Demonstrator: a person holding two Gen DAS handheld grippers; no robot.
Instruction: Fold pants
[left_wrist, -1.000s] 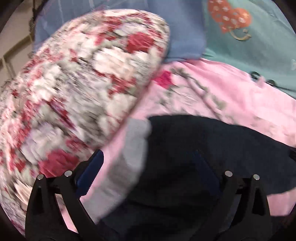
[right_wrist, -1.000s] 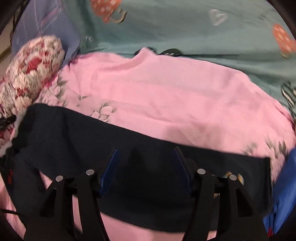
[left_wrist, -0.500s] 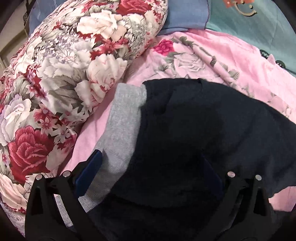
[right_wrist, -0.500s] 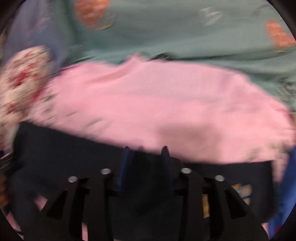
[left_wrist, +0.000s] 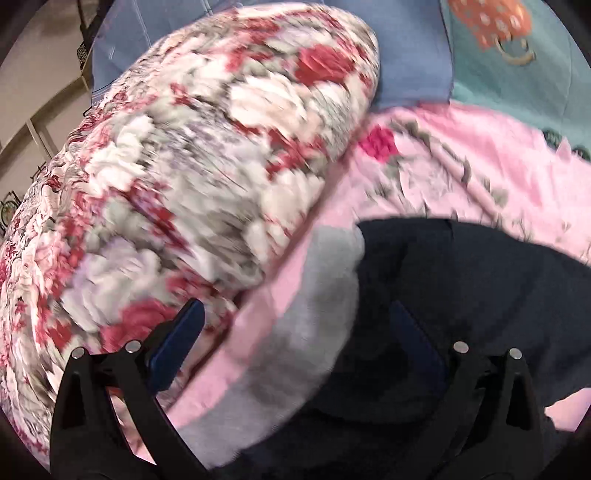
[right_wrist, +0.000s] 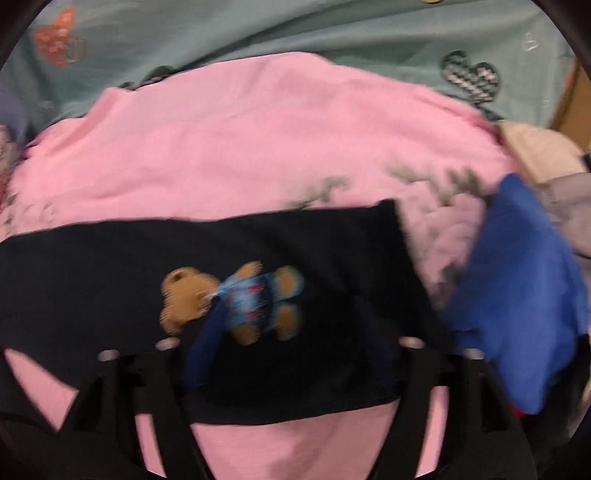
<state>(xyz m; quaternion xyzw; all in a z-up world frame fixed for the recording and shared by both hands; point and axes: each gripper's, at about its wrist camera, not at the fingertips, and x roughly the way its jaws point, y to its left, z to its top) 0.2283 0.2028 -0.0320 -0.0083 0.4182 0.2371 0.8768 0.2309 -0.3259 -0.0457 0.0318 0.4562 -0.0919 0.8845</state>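
The dark navy pants (right_wrist: 280, 258) lie spread across a pink floral blanket (right_wrist: 258, 147) on a bed, over a teal sheet (right_wrist: 258, 33) printed with mushrooms. In the right wrist view one leg stretches flat from left to right, showing a teddy bear patch (right_wrist: 229, 299) in a blue top; the hem ends just beside a bright blue cloth (right_wrist: 517, 314) bundled at the right edge. The right tongs (right_wrist: 291, 332) hang over that patch with their blue pads apart, having just been opening, and nothing is pinched between them. In the left wrist view the grey waistband (left_wrist: 317, 314) of the pants lies on the blanket, close to a big rose-patterned pillow (left_wrist: 184, 184) that fills the left side, with a blue pillow (left_wrist: 406, 55) behind it. The left tongs (left_wrist: 295, 339) stand wide apart over the waistband and the dark cloth beside it, gripping nothing. Both views are smeared by motion.
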